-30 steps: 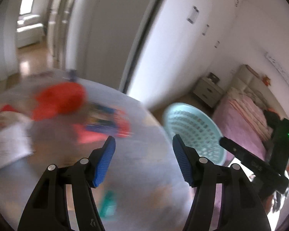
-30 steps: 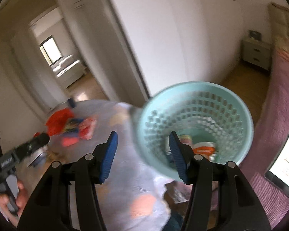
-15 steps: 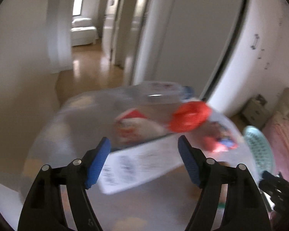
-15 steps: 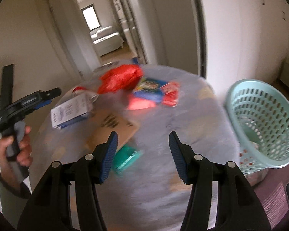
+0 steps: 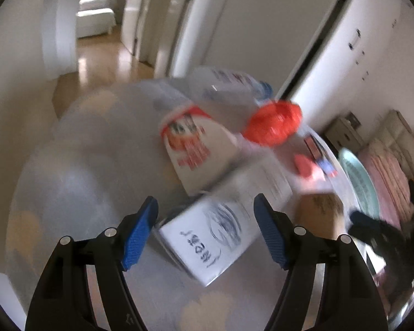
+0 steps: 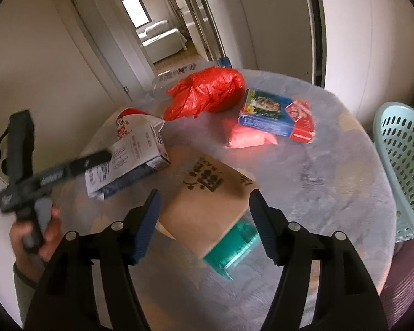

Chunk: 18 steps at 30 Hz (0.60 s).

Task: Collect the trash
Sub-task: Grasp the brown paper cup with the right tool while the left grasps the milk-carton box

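Both claws gape empty over the worktop (image 6: 331, 165): left claw (image 5: 205, 234) at the carton (image 5: 207, 237), right claw (image 6: 204, 223) above the brown bag (image 6: 207, 201).

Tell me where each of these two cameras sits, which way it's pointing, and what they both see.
Left wrist: on the left gripper, aimed down over the white carton; only its open blue-tipped fingers show.
Right wrist: on the right gripper, aimed at the brown paper bag; its open fingers show, plus the left hand holding the other gripper.
Shared: white carton, red plastic bag, teal basket, round table.
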Available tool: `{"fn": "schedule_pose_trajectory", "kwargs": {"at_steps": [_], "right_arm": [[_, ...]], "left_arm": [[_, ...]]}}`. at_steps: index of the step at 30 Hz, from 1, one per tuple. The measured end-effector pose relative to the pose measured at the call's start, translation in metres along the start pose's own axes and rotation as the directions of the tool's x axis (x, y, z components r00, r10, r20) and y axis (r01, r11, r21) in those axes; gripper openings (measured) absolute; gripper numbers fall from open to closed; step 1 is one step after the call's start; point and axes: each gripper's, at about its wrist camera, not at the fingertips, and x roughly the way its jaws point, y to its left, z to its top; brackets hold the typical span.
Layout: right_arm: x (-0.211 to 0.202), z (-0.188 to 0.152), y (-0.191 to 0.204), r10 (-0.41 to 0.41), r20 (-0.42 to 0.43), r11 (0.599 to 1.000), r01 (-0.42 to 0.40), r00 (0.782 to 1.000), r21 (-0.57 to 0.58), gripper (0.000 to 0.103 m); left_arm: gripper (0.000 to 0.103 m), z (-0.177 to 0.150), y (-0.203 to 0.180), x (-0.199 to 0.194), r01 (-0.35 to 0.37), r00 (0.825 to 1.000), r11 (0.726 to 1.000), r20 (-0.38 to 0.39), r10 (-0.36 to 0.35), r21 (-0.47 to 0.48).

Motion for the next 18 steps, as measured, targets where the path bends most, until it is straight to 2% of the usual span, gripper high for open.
{"fn": "schedule_pose_trajectory", "kwargs": {"at_steps": [5, 9, 15, 18], "right_arm": [[0.019, 0.005, 0.007, 0.011, -0.042, 1.000, -0.010, 0.999, 0.021, 0.063], [0.029, 0.004, 0.008, 0.010, -0.059, 0.999, -0.008, 0.998, 0.035, 0.063], [0.015, 0.003, 0.002, 0.011, -0.039, 0.999, -0.010, 0.999, 0.045, 0.063], [-0.002, -0.001, 0.004, -0.054, 0.006, 0.998, 0.054, 0.998, 0.013, 0.063]], "left_arm": [[0.071, -0.027, -0.018, -0.004, 0.034, 0.998, 0.997, -0.060, -0.030, 0.070], [0.078, -0.030, -0.033, -0.003, -0.012, 0.998, 0.994, -0.053, 0.018, 0.111], [0.078, -0.017, -0.052, 0.020, -0.096, 0.993, 0.983, -0.050, 0.105, 0.159], [0.075, -0.016, -0.060, 0.027, -0.127, 0.989, 0.976, -0.049, 0.138, 0.179]]}}
